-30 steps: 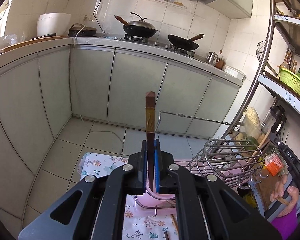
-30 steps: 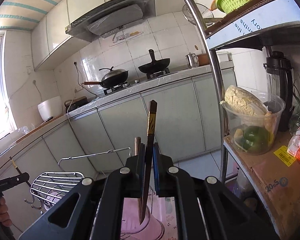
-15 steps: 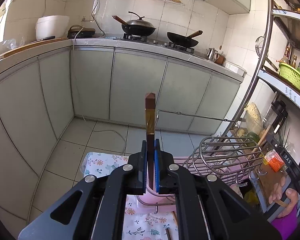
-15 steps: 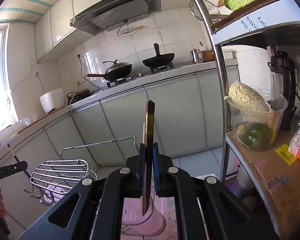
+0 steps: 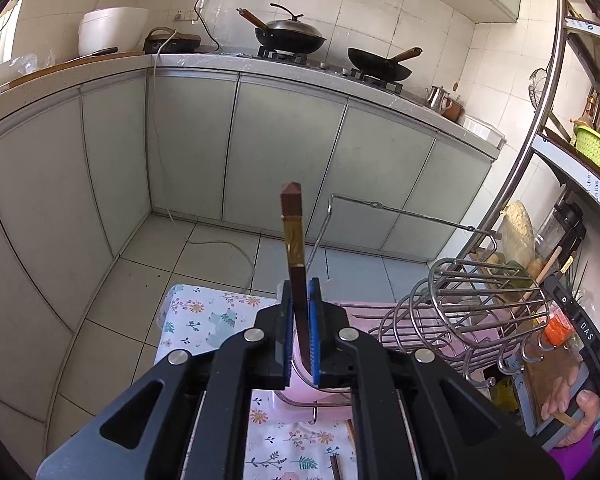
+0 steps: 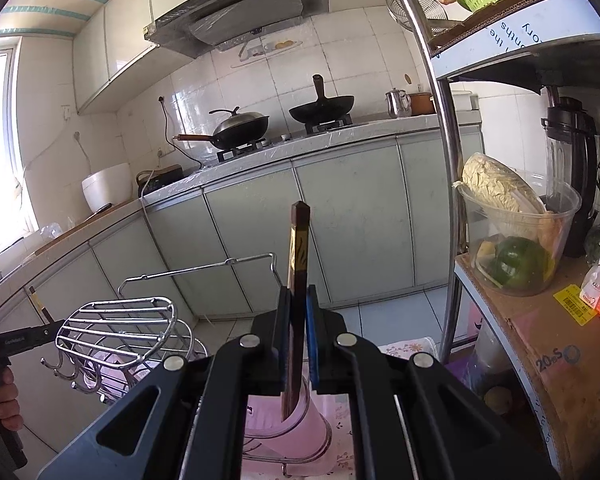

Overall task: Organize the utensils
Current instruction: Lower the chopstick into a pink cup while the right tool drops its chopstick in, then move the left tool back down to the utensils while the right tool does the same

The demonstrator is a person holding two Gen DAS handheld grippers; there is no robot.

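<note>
Now, through my left wrist camera, my left gripper [image 5: 301,330] is clamped on a dark brown chopstick [image 5: 293,240] with a gold band, its blue pads pressing both sides of the shaft; the square end sticks up and tilts slightly left. Below the jaws sits a pink holder cup [image 5: 300,376] in a wire ring, on a floral tablecloth [image 5: 204,316]. To the right stands a wire utensil rack [image 5: 480,304], and far right a hand [image 5: 572,408] grips the other tool

Through my right wrist camera, my right gripper [image 6: 298,336] is likewise clenched on a second chopstick [image 6: 299,248], nearly upright, its lower tip hanging just over the pink cup [image 6: 296,428]. The wire rack [image 6: 128,328] lies to the left, with the left gripper's black body [image 6: 24,340] beside it
</note>
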